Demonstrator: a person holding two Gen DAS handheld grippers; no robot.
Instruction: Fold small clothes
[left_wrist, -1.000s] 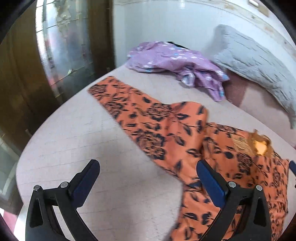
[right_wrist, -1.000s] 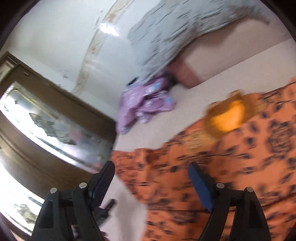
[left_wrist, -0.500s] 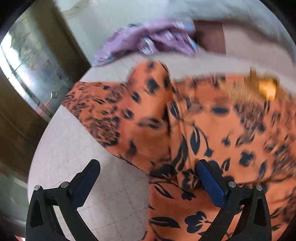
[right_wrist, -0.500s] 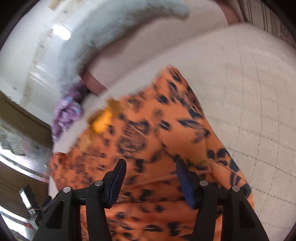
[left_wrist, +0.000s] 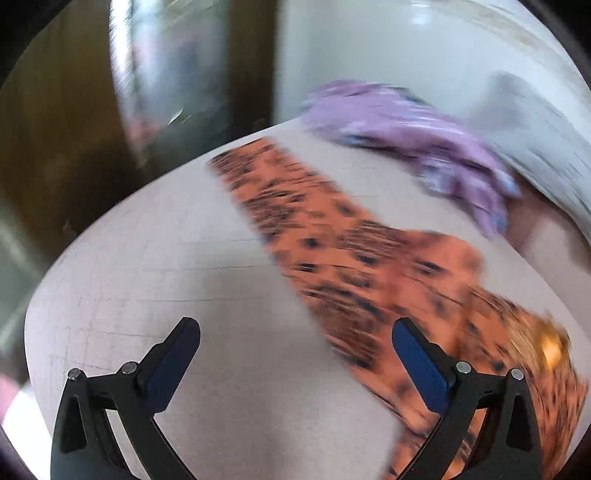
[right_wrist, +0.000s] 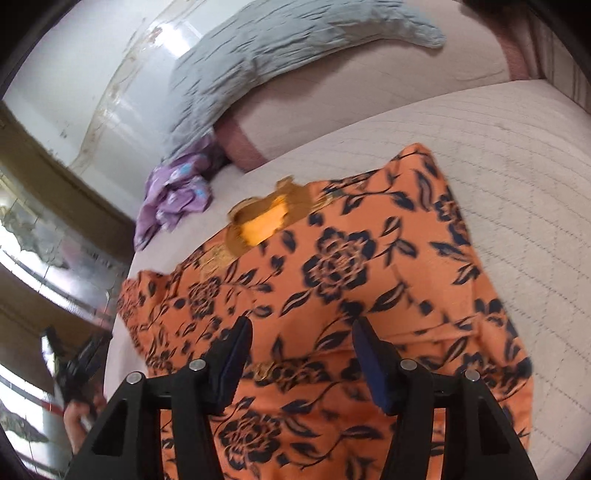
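Note:
An orange garment with a dark floral print (right_wrist: 332, 280) lies spread on the pale quilted bed (right_wrist: 517, 177), its golden neckline (right_wrist: 266, 218) toward the headboard. In the blurred left wrist view one long sleeve of the garment (left_wrist: 332, 243) stretches out to the far left. My left gripper (left_wrist: 295, 336) is open and empty above bare bedding, beside the sleeve's near edge. My right gripper (right_wrist: 301, 332) is open and empty, hovering over the middle of the garment's body.
A crumpled purple garment (right_wrist: 173, 195) lies at the far side of the bed; it also shows in the left wrist view (left_wrist: 413, 136). A grey pillow (right_wrist: 280, 55) leans on the headboard. A mirrored wardrobe (left_wrist: 155, 74) stands to the left of the bed.
The left gripper has swung back left, from over the garment's body to the bedding beside the sleeve. The right gripper stays over the garment and has opened a little wider.

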